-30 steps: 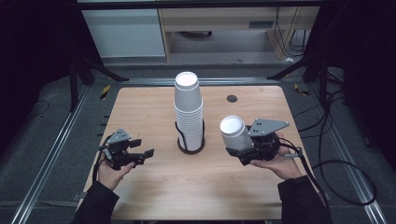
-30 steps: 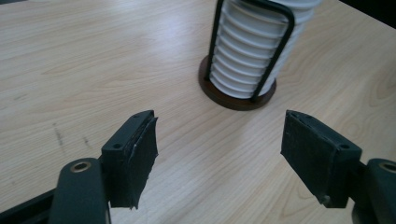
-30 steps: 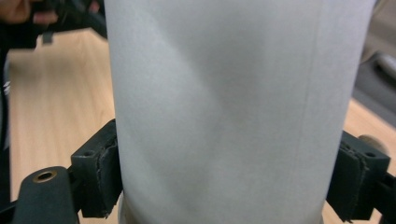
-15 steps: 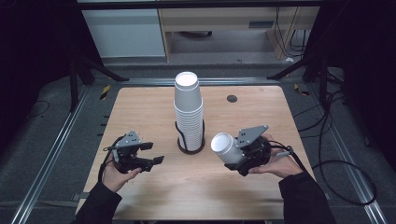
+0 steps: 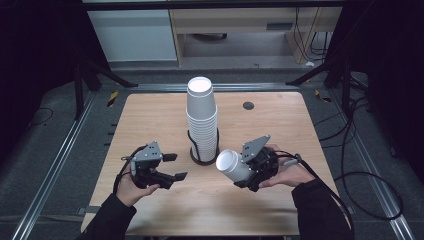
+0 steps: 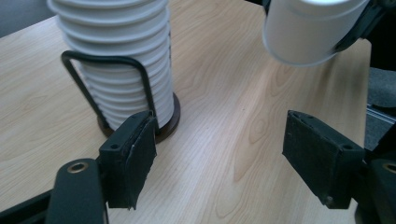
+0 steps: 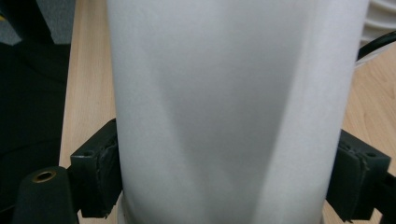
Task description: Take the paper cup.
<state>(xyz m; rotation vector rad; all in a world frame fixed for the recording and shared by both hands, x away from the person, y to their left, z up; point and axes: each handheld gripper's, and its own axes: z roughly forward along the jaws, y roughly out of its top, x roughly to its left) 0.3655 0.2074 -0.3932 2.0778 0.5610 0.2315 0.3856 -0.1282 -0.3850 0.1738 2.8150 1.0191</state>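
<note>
Near the desk's front edge, the right gripper (image 5: 246, 172) clamps a single white cup (image 5: 231, 165) tilted toward the left gripper (image 5: 172, 167), whose jaws gape wide and empty, probably to receive it, while the cup stack (image 5: 202, 117) waits mid-desk in its wire holder (image 5: 202, 150).

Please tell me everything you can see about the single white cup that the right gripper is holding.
The single white cup is plain, matte and tapered, probably paper or foam. It lies tilted, its flat closed bottom toward the left gripper, above the wooden table without touching it. The right gripper is shut on it: black padded fingers press its wall from both sides. It is apart from the cup stack.
</note>
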